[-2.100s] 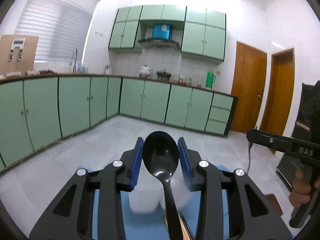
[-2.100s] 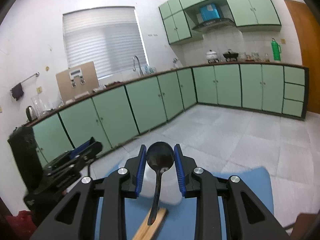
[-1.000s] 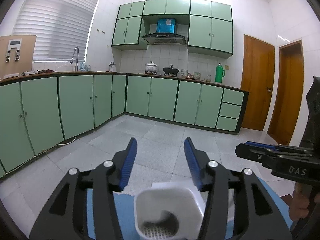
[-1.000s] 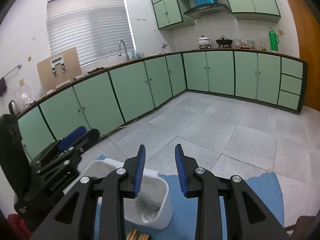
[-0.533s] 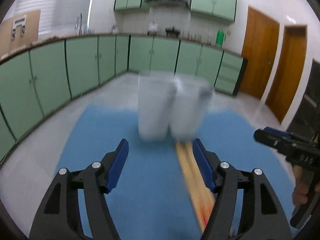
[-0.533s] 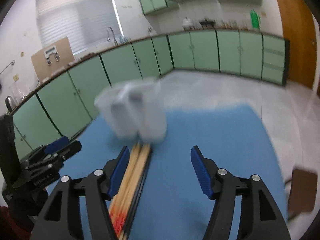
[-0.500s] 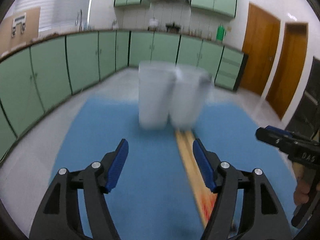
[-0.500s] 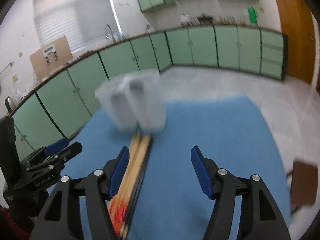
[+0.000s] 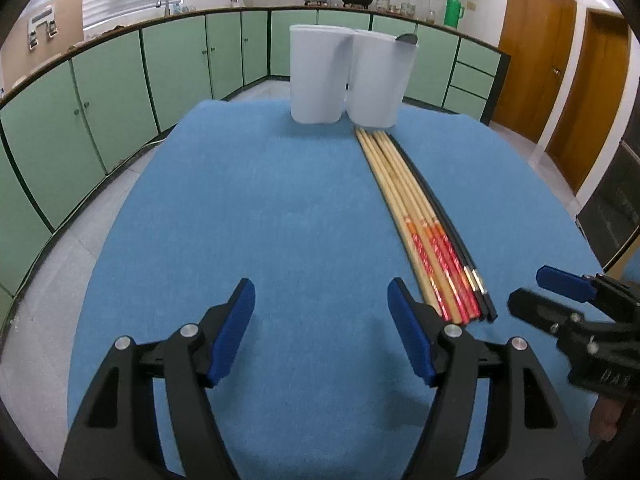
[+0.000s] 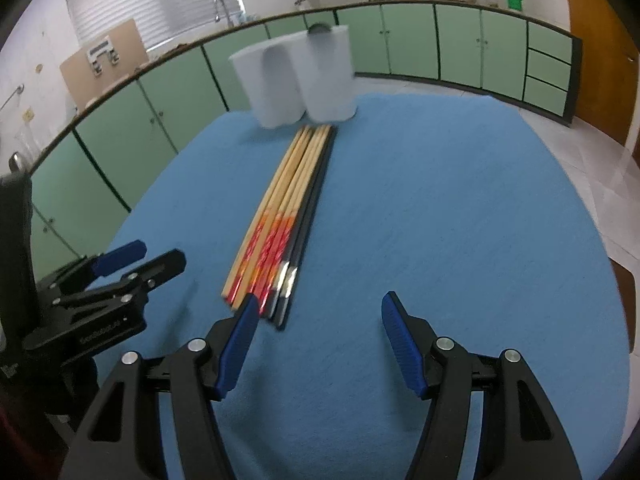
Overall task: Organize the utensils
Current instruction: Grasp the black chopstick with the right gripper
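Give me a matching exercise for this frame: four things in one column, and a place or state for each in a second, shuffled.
Things:
1. chopsticks
2. white utensil holder
3. left gripper
4. black spoon

Places or states:
A. stands upright at the far end of the blue mat
B. only its tip shows above a rim
C. lie flat in a bundle, far tips near the holder
D. open, nothing between the pads

Pairs: 1-C, 2-A, 3-D, 4-B

Chopsticks (image 9: 416,216) bundled flat, tips toward 12 o'clock, just below upright white twin-cup holder (image 9: 348,80); spoon (image 9: 406,39) inside
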`<control>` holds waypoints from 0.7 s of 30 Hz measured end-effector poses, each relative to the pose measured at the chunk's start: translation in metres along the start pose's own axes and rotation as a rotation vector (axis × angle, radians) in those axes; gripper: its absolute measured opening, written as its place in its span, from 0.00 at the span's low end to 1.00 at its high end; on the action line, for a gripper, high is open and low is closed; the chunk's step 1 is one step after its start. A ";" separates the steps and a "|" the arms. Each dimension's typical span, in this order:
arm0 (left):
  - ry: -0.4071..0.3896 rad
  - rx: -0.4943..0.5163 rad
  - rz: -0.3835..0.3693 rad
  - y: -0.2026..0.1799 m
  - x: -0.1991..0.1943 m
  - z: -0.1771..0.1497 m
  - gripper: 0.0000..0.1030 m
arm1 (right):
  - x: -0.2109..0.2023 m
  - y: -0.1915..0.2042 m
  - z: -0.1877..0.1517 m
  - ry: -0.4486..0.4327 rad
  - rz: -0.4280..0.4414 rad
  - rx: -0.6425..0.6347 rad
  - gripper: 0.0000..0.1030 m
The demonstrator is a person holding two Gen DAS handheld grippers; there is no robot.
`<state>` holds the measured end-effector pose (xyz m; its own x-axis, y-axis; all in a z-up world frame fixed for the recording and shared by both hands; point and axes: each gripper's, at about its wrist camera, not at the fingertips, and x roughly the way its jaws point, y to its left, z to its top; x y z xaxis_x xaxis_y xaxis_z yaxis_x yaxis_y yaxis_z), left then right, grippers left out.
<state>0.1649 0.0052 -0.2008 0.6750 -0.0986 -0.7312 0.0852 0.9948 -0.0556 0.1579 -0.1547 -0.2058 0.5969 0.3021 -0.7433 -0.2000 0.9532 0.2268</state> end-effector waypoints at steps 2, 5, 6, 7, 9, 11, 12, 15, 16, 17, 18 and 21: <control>0.006 -0.001 0.001 0.003 0.000 -0.002 0.66 | 0.005 0.005 -0.004 0.016 -0.025 -0.023 0.61; 0.012 0.001 0.003 0.003 0.001 -0.004 0.68 | 0.010 0.013 -0.005 0.012 -0.070 -0.068 0.61; 0.013 0.003 0.004 0.004 0.001 -0.004 0.68 | 0.011 0.015 -0.006 0.011 -0.089 -0.086 0.59; 0.017 0.003 0.004 0.005 0.002 -0.004 0.69 | 0.011 0.015 -0.006 0.010 -0.108 -0.096 0.58; 0.021 0.002 0.003 0.004 0.003 -0.004 0.69 | 0.010 0.011 -0.006 0.008 -0.122 -0.080 0.58; 0.022 0.004 0.003 0.001 0.003 -0.003 0.69 | 0.007 0.005 -0.005 -0.003 -0.154 -0.053 0.58; 0.022 0.006 0.003 -0.001 0.004 0.000 0.69 | 0.006 0.001 -0.004 -0.007 -0.156 -0.043 0.58; 0.023 0.021 0.005 -0.004 0.004 -0.003 0.70 | 0.004 -0.001 -0.002 -0.011 -0.125 -0.031 0.55; 0.024 0.024 0.005 -0.004 0.004 -0.004 0.70 | 0.003 0.000 -0.003 -0.013 -0.110 -0.034 0.51; 0.026 0.026 0.002 -0.004 0.003 -0.004 0.70 | 0.004 0.002 -0.004 -0.013 -0.100 -0.037 0.49; 0.028 0.028 -0.001 -0.005 0.003 -0.004 0.70 | 0.006 0.005 -0.004 -0.011 -0.086 -0.043 0.41; 0.036 0.038 -0.013 -0.010 0.003 -0.006 0.70 | 0.013 0.013 -0.004 -0.001 -0.071 -0.066 0.21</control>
<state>0.1619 -0.0048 -0.2068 0.6471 -0.1098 -0.7544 0.1221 0.9917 -0.0396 0.1604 -0.1385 -0.2153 0.6123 0.2336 -0.7554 -0.2077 0.9693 0.1314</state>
